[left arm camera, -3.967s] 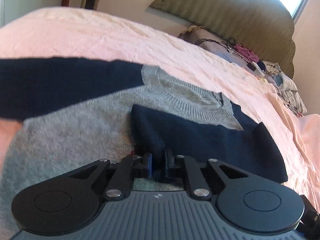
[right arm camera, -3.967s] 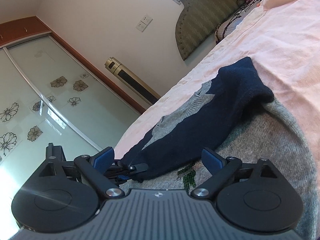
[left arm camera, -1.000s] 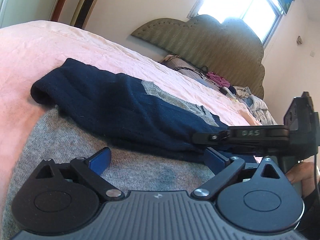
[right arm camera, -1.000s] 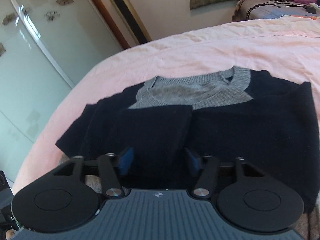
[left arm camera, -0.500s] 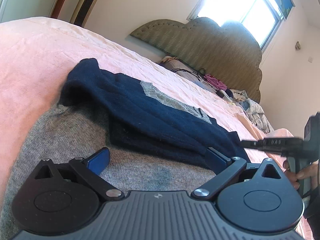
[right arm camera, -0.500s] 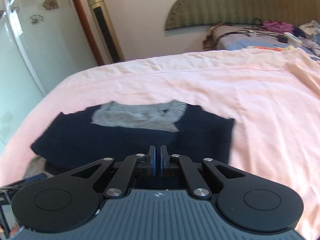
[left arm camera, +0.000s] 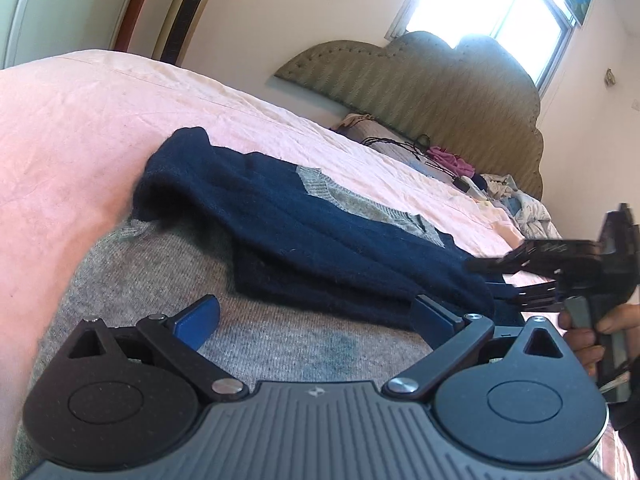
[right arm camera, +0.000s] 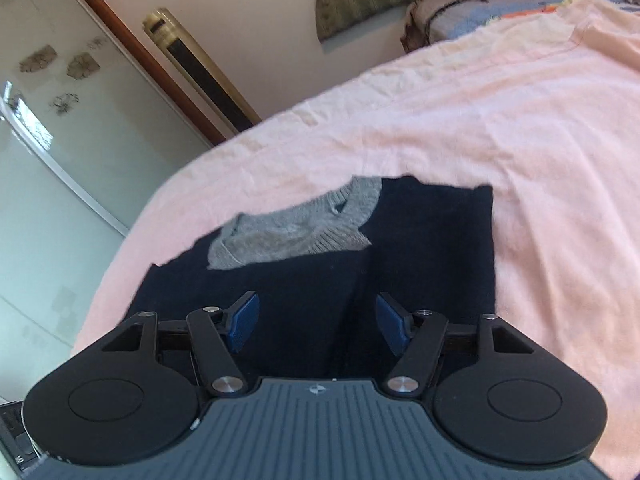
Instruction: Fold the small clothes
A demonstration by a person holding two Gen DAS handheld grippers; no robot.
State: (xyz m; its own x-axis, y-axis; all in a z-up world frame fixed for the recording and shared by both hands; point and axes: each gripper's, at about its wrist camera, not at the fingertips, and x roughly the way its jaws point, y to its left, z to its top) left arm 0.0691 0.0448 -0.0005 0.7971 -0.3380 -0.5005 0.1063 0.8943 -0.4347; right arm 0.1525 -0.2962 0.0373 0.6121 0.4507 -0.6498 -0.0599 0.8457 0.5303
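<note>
A small grey sweater [left arm camera: 280,344] with navy sleeves [left arm camera: 320,236] lies on the pink bed sheet [left arm camera: 80,128]. Both navy sleeves are folded across its chest, below the grey collar [right arm camera: 296,228]. My left gripper [left arm camera: 316,316] is open and empty, low over the grey body near the sleeve edge. My right gripper [right arm camera: 318,322] is open and empty just above the folded navy sleeves [right arm camera: 420,248]; it also shows in the left wrist view [left arm camera: 516,276], at the right end of the sweater.
The pink sheet [right arm camera: 540,140] spreads wide to the right of the sweater. A padded headboard [left arm camera: 440,96] and a pile of clothes and cables [left arm camera: 460,168] lie at the far end. A glass wardrobe door [right arm camera: 60,140] stands to the left.
My right gripper was shut half a second ago and now stands open over the navy sleeves. My left gripper stays open and has shifted only slightly.
</note>
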